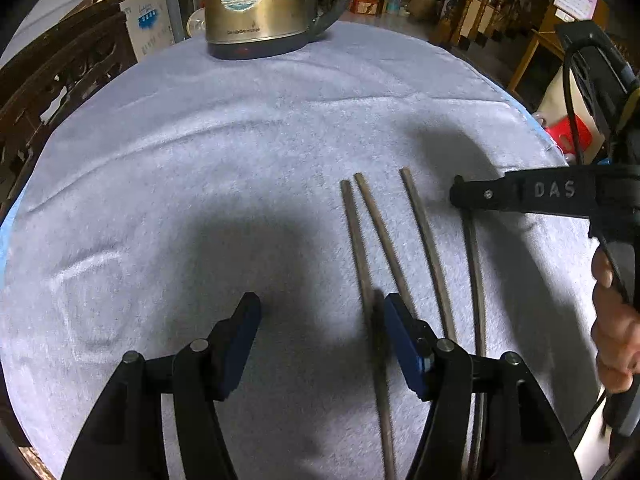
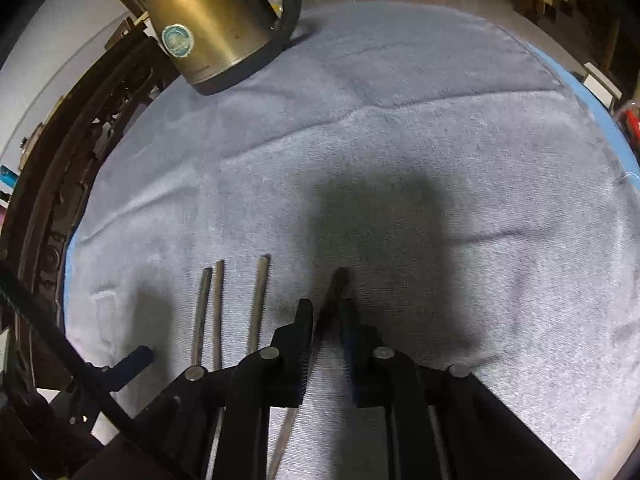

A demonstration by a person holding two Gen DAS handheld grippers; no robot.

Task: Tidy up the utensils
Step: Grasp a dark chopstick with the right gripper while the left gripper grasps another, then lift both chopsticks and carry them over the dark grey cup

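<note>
**Four chopsticks laid out, the last one in the right gripper**

On the far left of the bench [image 1: 160, 152], which is covered by a pale blue towel, stands a brass-coloured electric kettle [image 1: 256, 4] with a round blue-and-white sticker; the small lettering near its base is too blurred to read.

The left gripper [image 1: 320, 320] hangs low over the towel with its jaws wide apart and nothing between them. Its right finger sits above the near part of the leftmost chopstick [image 1: 356, 240], whether touching it cannot be told.

Next come the second chopstick [image 1: 380, 236] and the third chopstick [image 1: 424, 240], lying roughly side by side and pointing away, their far tips nearly level but fanned apart.

Furthest right, the fourth chopstick [image 2: 334, 300] lies between the nearly closed jaws of the right gripper [image 2: 326, 304], which appears to pinch it near its far tip. In the left wrist view that gripper's finger reads "DAS".

Judged from this, the sorting looks well along: three sticks are down in a loose row, and the fourth sits beside them in the gripper's hold. Releasing it and perhaps squaring up the spacing seems to remain. No holder or tray is visible.
</note>
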